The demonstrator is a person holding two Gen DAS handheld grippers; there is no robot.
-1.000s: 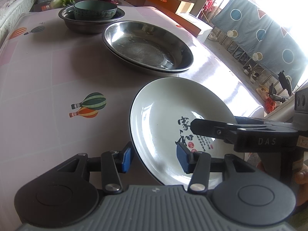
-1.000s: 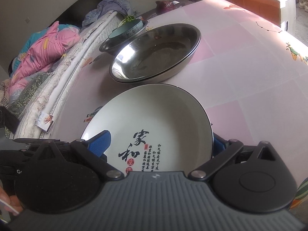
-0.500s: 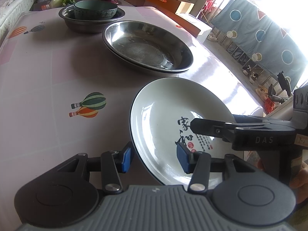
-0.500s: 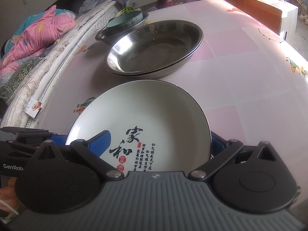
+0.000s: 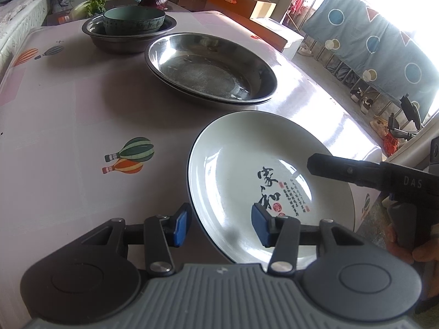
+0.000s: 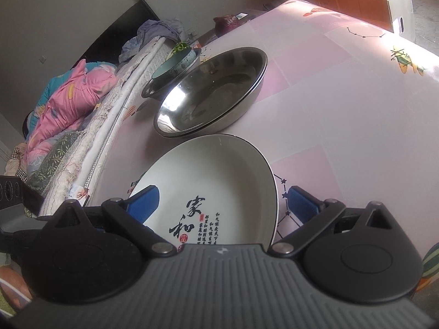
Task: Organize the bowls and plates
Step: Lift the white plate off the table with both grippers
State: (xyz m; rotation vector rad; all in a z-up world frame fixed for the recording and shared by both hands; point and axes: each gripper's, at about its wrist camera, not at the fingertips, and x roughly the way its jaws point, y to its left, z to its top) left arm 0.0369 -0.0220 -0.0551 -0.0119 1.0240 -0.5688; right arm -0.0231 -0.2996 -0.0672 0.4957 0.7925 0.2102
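Observation:
A white plate with black calligraphy [image 5: 247,170] sits near the table's front edge; it also shows in the right wrist view [image 6: 219,181]. My left gripper [image 5: 219,224] is open, its blue pads straddling the plate's left rim. My right gripper [image 6: 222,203] is open, one pad over the plate and one outside its right rim; its finger shows in the left wrist view [image 5: 356,170] above the plate. Stacked steel plates [image 5: 211,71] lie behind. A teal bowl [image 5: 134,22] sits in a steel basin [image 5: 123,41] at the back.
The table [image 5: 68,123] has a pink cloth with balloon prints. A bed with quilts [image 6: 68,104] runs along its left side. Cardboard boxes [image 5: 241,2] stand beyond the far edge. An onion [image 5: 153,0] and greens [image 5: 93,4] lie behind the basin.
The right gripper has tilted and lifted slightly, with the plate still between its pads. The left gripper and the dishes have not moved.

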